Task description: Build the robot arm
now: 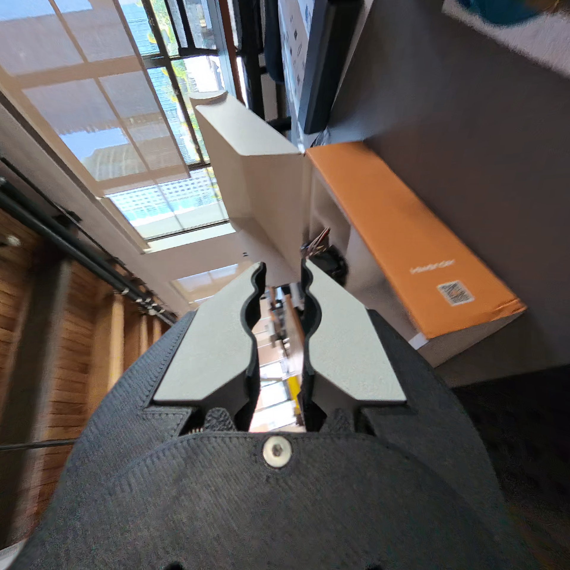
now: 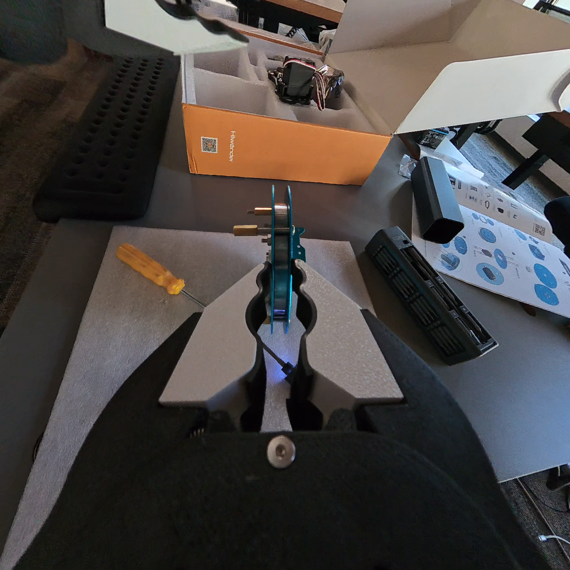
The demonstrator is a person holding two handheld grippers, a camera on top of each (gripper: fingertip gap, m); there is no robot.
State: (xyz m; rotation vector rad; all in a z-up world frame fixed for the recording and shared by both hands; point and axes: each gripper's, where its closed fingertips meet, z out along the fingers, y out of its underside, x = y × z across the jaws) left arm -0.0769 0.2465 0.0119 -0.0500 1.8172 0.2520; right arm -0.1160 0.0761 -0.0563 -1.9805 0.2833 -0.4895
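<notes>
Grey table [image 2: 509, 401] carries everything that I see in the right wrist view. On its far side stands an orange box [image 2: 277, 148] with the white lid thrown open. A black part with coloured wires [image 2: 299, 80] lies in one compartment of the foam inside the box. To the left of the box lies a black foam pad with rows of holes [image 2: 105, 132]. Under my right gripper a grey foam sheet [image 2: 108, 339] is spread out. At the right edge of the table a printed sheet with blue drawings [image 2: 509, 256] lies flat, and a black sleeve [image 2: 436, 200] rests on it. A black tray of bits [image 2: 428, 296] is just beside the sheet. A yellow screwdriver [image 2: 151, 268] lies on the foam sheet, left of my fingers.

My right gripper [image 2: 280, 263] is clamped on a blue two-disc assembly [image 2: 280, 216]. The assembly stands on edge above the foam sheet, and brass standoffs [image 2: 245, 230] stick out to its left.

My left gripper [image 1: 283, 271] holds nothing, and its jaws stand a little apart. It is raised and tilted, near the open lid. Its view is blurred, so I can only say it seems to touch nothing.
</notes>
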